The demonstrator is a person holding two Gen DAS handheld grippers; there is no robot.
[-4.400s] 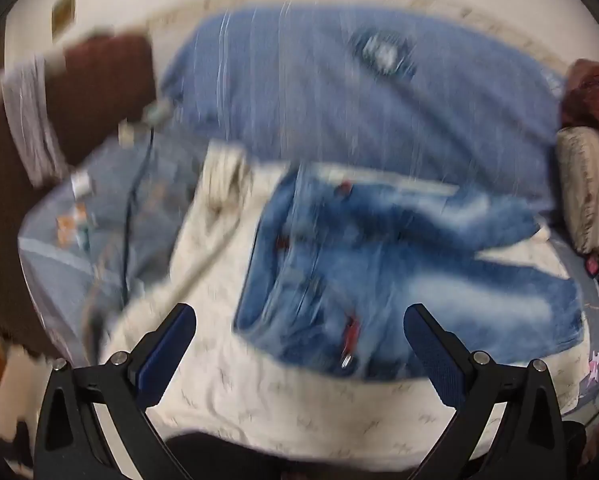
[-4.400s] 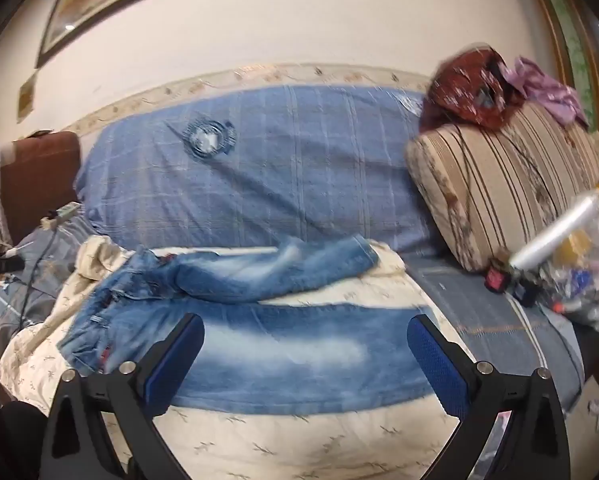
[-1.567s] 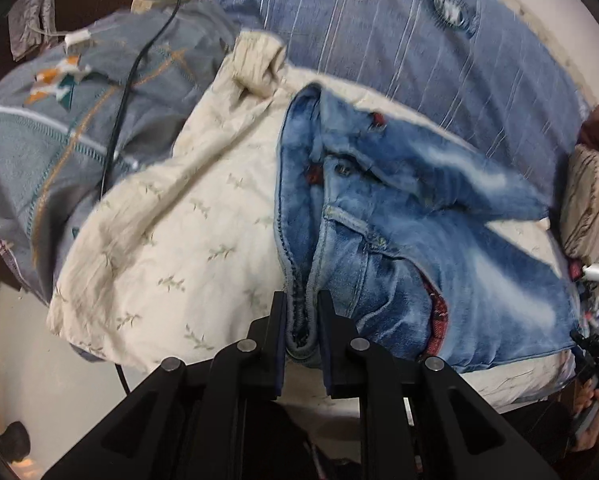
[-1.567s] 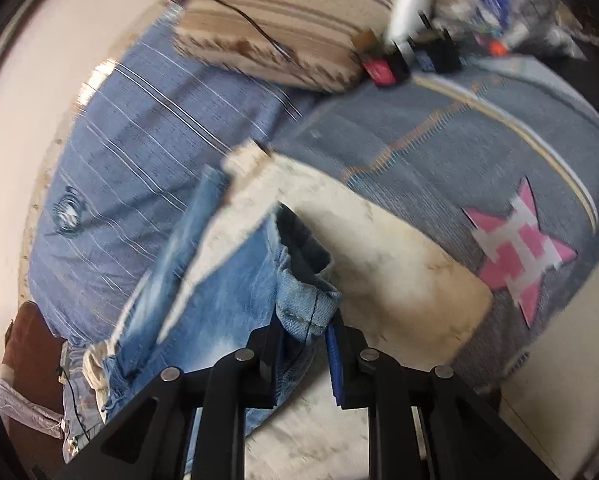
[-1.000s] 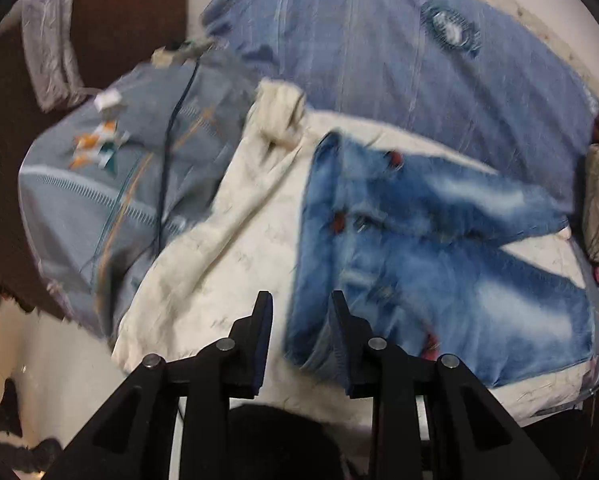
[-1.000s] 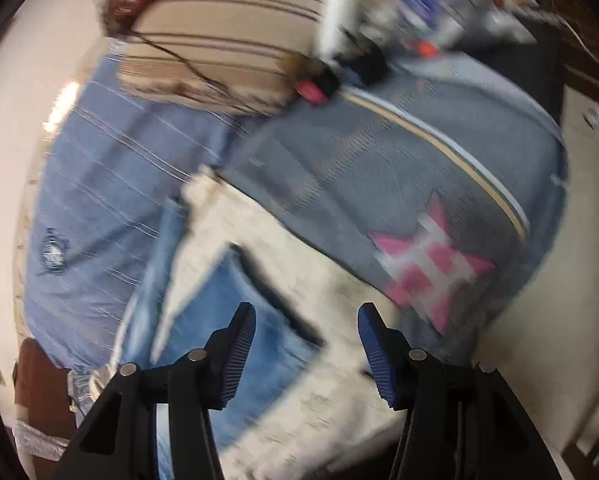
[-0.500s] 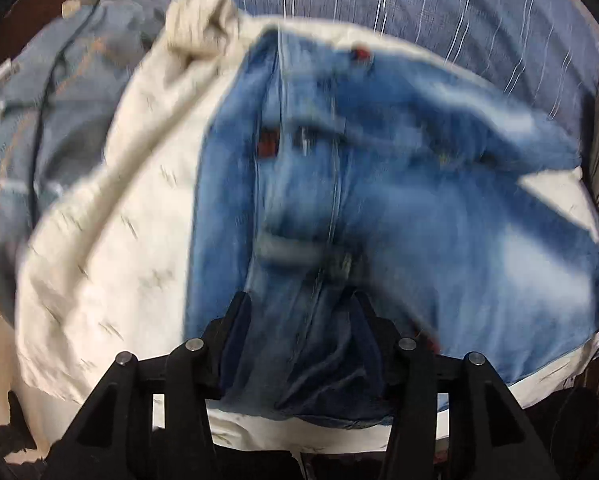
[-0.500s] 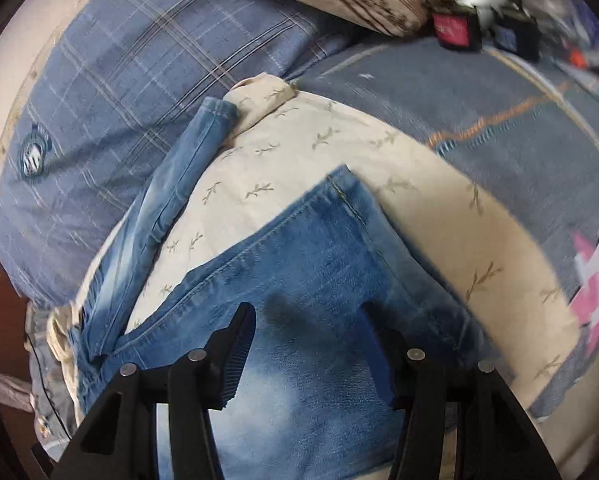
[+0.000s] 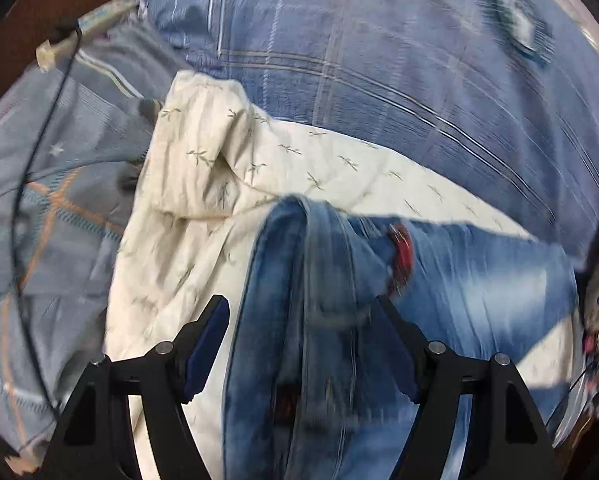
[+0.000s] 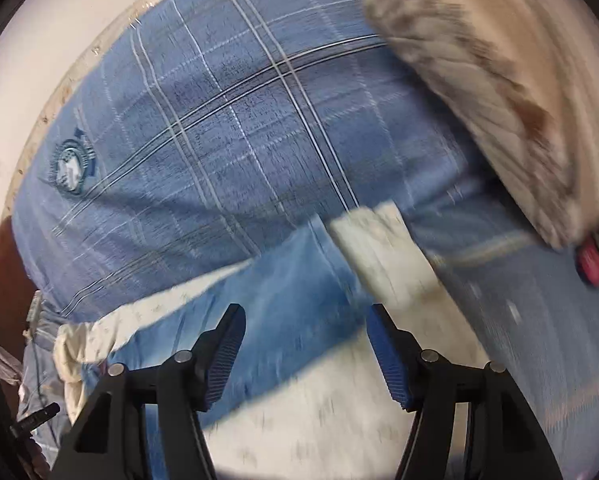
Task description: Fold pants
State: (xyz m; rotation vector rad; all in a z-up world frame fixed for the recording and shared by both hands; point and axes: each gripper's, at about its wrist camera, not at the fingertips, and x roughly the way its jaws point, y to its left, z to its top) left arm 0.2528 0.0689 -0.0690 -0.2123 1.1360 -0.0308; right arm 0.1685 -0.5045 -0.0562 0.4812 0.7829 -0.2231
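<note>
Now that both grips are let go, I log the moment as between folds.

Item: jeans [image 9: 339, 320]. They lie on the cream sheet [image 9: 203, 200], waist end bunched and ridged toward the sheet's left side, one leg running off toward the sheet's right side. Earlier frames have the waistband pinched in my left gripper [image 9: 303, 344] and a hem in my right gripper [image 10: 305, 350]; both parts are now back down on the sheet.

Item: left gripper. Its jaws have just been opening and stand wide, pads pressing on nothing. The waist ridge lies between and below them, nearer the right finger; whether that finger brushes denim I cannot tell through the blur.

Item: right gripper. Its jaws have just been opening too, and hold nothing. The far leg's end lies between and beyond them on the sheet, close under the blue cushion [image 10: 227, 128].

Judgement: I read the legs as not yet stacked, so the first fold is outstanding and a fresh hold on the far leg is needed.
</note>
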